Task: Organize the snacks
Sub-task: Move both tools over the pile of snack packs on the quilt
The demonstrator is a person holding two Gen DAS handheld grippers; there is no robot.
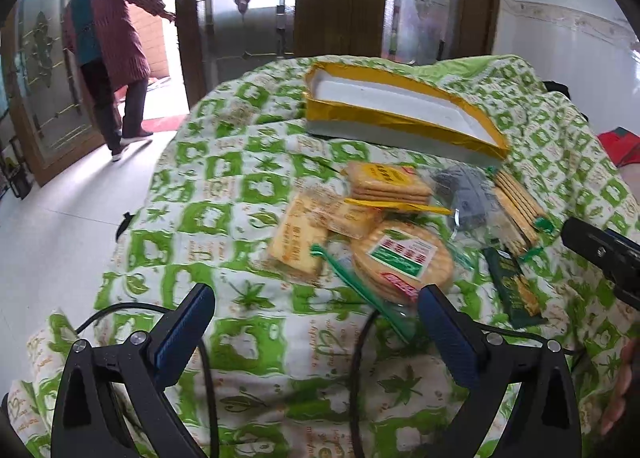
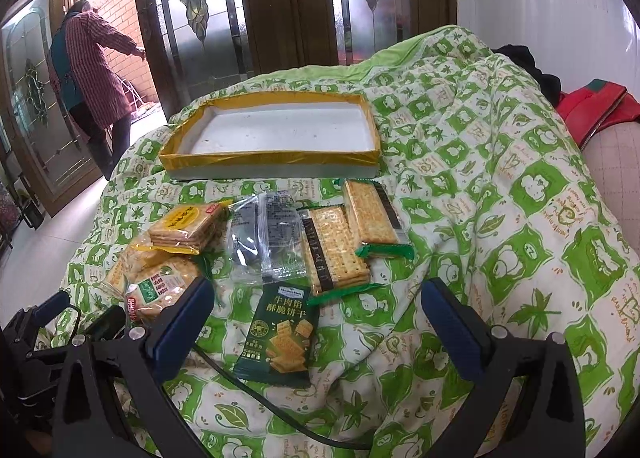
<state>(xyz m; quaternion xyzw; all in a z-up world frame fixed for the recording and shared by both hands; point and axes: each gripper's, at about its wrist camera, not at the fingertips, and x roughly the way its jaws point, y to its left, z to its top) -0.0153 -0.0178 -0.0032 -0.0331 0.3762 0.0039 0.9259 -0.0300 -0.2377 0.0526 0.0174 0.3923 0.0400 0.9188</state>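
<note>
Several snack packs lie on a green-and-white quilt (image 2: 480, 185). A shallow gold-rimmed white tray (image 2: 276, 129) sits empty behind them; it also shows in the left wrist view (image 1: 400, 113). A dark green cracker pack (image 2: 278, 342) lies nearest my right gripper (image 2: 316, 300), which is open and empty above it. Two long cracker packs (image 2: 340, 242) and a clear grey pack (image 2: 264, 238) lie in the middle. A round cracker pack (image 1: 402, 258) and square cracker packs (image 1: 384, 181) lie ahead of my left gripper (image 1: 316, 306), which is open and empty.
A person (image 1: 112, 45) stands in the open doorway at the far left. Wood and glass doors (image 2: 280, 1) stand behind the quilt. A red item (image 2: 592, 105) lies at the right edge. A black cable (image 2: 256, 398) runs over the quilt near the grippers.
</note>
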